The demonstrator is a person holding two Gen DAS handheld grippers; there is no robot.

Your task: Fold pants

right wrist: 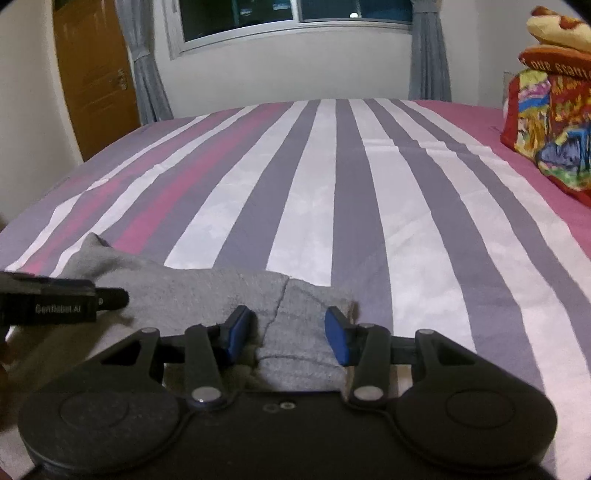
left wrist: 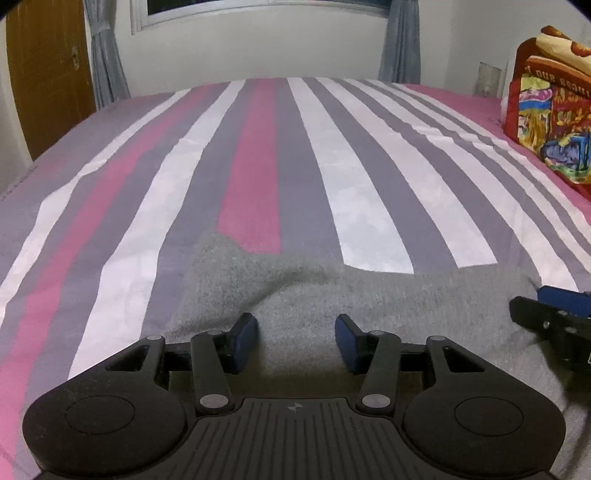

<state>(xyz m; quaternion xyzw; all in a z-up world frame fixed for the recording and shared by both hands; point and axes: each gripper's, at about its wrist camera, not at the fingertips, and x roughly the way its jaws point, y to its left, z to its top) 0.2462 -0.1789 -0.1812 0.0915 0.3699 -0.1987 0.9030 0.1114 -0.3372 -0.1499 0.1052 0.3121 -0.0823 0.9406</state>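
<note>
Grey pants (left wrist: 295,295) lie on the near part of the striped bed (left wrist: 258,166); they also show in the right wrist view (right wrist: 221,295). My left gripper (left wrist: 297,341) is open, its blue pads apart just above the grey cloth near its left end. My right gripper (right wrist: 290,334) is open over the right end of the pants, where a seam runs between the pads. Each gripper shows at the edge of the other's view: the right gripper (left wrist: 554,317), the left gripper (right wrist: 55,302).
The bed (right wrist: 369,184) has pink, grey and white stripes. A colourful red pillow stack (left wrist: 554,118) sits at the right edge, also in the right wrist view (right wrist: 554,122). A wooden door (right wrist: 92,74), curtains and a window (right wrist: 295,18) stand behind the bed.
</note>
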